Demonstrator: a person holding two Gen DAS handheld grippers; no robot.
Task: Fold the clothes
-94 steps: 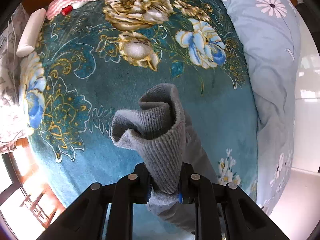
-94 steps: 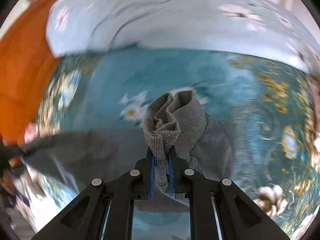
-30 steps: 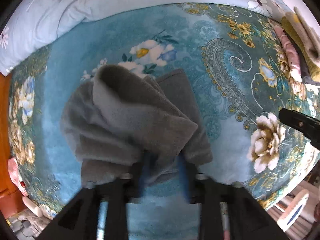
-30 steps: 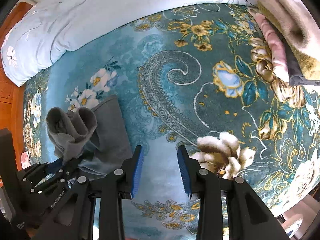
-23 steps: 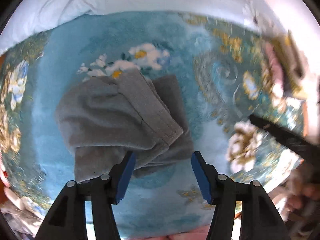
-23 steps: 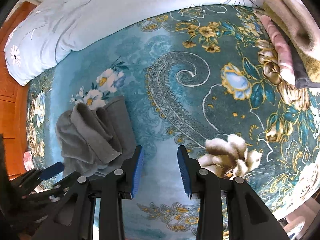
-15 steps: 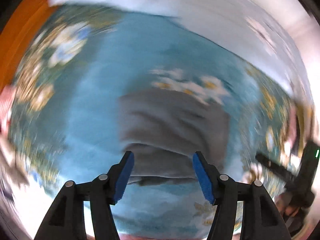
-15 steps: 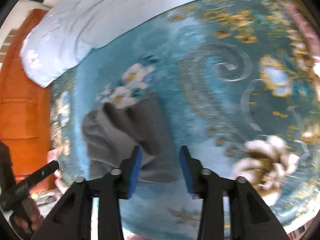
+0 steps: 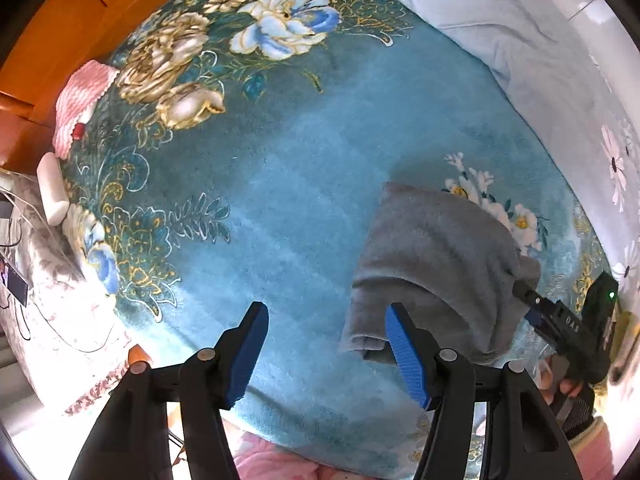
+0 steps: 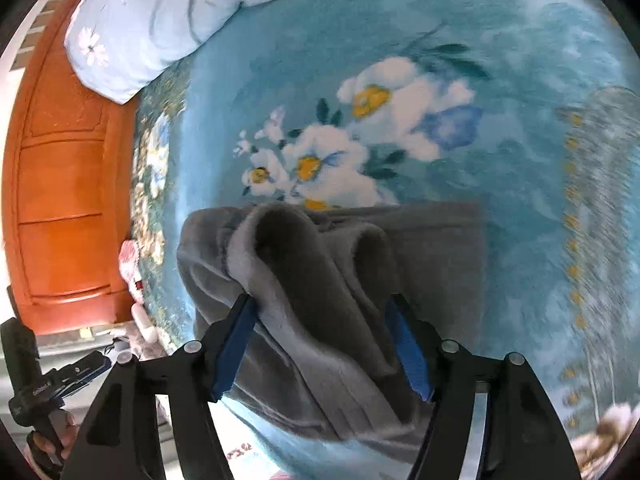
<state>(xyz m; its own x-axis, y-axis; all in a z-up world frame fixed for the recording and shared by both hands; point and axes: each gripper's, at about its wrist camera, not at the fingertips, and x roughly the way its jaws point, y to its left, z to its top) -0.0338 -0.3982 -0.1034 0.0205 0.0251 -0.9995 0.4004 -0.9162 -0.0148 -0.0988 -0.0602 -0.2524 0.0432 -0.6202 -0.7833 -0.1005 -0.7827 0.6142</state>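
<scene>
A grey knitted garment (image 9: 436, 264) lies folded in a lumpy bundle on the teal floral blanket (image 9: 304, 184). My left gripper (image 9: 326, 344) is open and holds nothing; the bundle's near-left corner sits just beyond its right pad. In the right wrist view, my right gripper (image 10: 320, 340) is open and low over the garment (image 10: 320, 272), its blue pads on either side of the raised folds. From the left wrist view, the right gripper (image 9: 528, 300) touches the bundle's right edge. The left gripper (image 10: 92, 366) shows at the lower left, held by a hand.
A pale blue flowered quilt (image 9: 532, 52) borders the blanket on the far side. An orange wooden headboard (image 10: 60, 184) stands to the left. A pink striped cloth (image 9: 80, 104) and a white oblong object (image 9: 52, 188) lie at the blanket's left edge.
Both grippers have let go of the grey garment, which now rests folded on the blanket. My left gripper has swung left of it. My right gripper has moved in over its folds.
</scene>
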